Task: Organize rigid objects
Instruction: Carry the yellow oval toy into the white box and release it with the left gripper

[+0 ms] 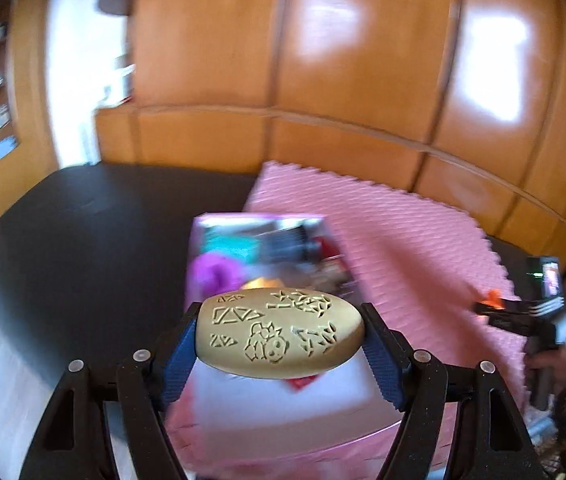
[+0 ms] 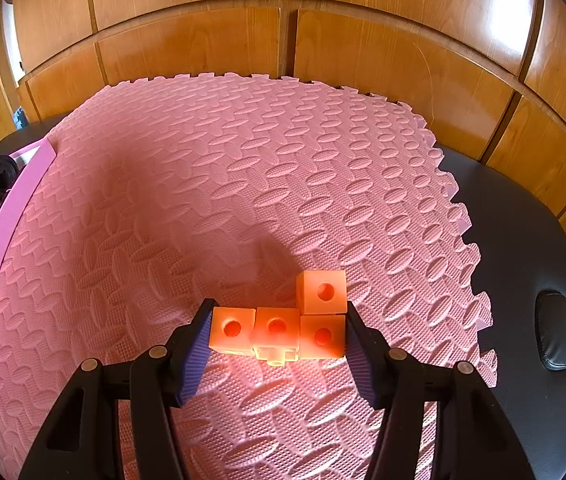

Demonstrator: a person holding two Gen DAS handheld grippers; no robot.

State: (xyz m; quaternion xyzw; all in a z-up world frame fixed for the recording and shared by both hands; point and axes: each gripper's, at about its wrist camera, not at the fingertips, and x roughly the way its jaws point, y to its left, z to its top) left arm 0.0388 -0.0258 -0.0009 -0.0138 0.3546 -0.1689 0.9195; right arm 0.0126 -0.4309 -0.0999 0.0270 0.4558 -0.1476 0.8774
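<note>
A tan oval piece (image 1: pixel 283 332) with carved figures on its face hangs above the pink box (image 1: pixel 283 408). My left gripper (image 1: pixel 281 334) is shut on it, one blue pad on each end. In the right wrist view, an orange piece of linked cubes (image 2: pixel 279 326), three in a row with one stacked at the right end, sits low over the pink foam mat (image 2: pixel 243 184). My right gripper (image 2: pixel 277 322) is shut on it, pads against both end cubes. Whether the piece rests on the mat I cannot tell. The right gripper (image 1: pixel 499 308) also shows at the right edge of the left wrist view, blurred.
The pink box (image 2: pixel 7 224) lies along the mat's left edge and holds several mixed objects, blurred in the left wrist view. A black table (image 2: pixel 523 248) carries the mat, with a black oval pad (image 2: pixel 555 336) at its right. Wooden cabinet doors (image 2: pixel 283 32) stand behind.
</note>
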